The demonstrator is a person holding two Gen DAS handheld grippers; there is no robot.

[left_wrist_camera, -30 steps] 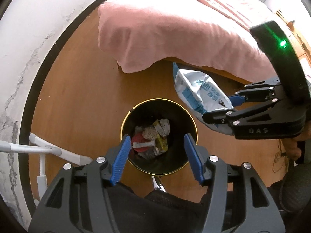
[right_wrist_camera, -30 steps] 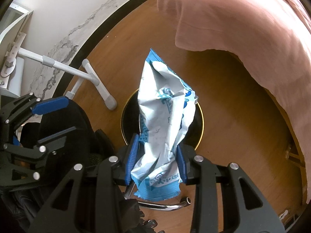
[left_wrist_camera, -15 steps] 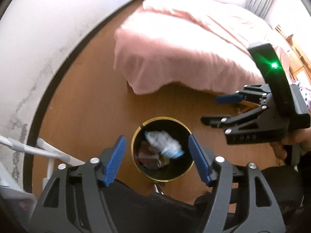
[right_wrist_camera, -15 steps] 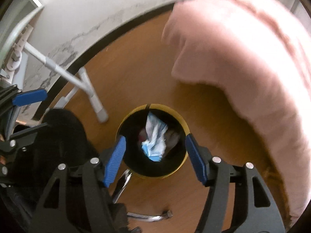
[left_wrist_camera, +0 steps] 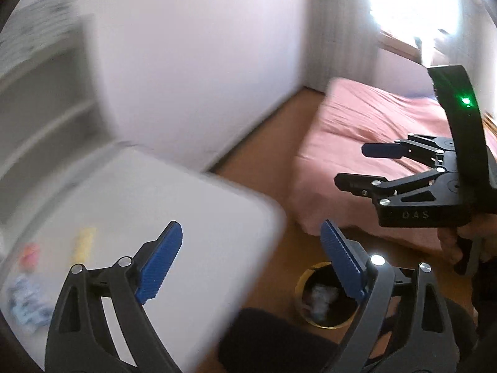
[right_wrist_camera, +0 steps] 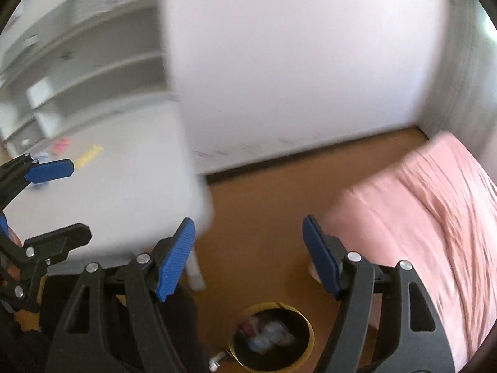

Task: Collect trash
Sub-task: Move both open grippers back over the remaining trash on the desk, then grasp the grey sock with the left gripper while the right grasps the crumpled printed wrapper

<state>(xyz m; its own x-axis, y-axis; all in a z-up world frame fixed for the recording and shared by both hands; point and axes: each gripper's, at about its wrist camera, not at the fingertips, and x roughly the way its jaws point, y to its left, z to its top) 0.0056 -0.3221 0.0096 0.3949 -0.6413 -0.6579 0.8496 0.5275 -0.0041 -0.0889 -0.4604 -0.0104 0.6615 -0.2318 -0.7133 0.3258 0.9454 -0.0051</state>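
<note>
A black bin with a gold rim stands on the wood floor below both grippers, and a crumpled blue-and-white bag lies in it on other rubbish. My left gripper hangs high over the table corner, its jaws opening with nothing between them. My right gripper is beside it, also opening and empty. On the white table lie a yellow wrapper, a red item and a blue-white wrapper. Both views are motion-blurred.
A bed with a pink cover fills the right side. White shelves stand behind the table against the wall. A white table leg comes down near the bin. A dark chair seat sits close below.
The right gripper let go of the blue-and-white bag, which dropped into the bin. Both grippers then rose and tilted up, jaws widening; the table and shelves came into view.
</note>
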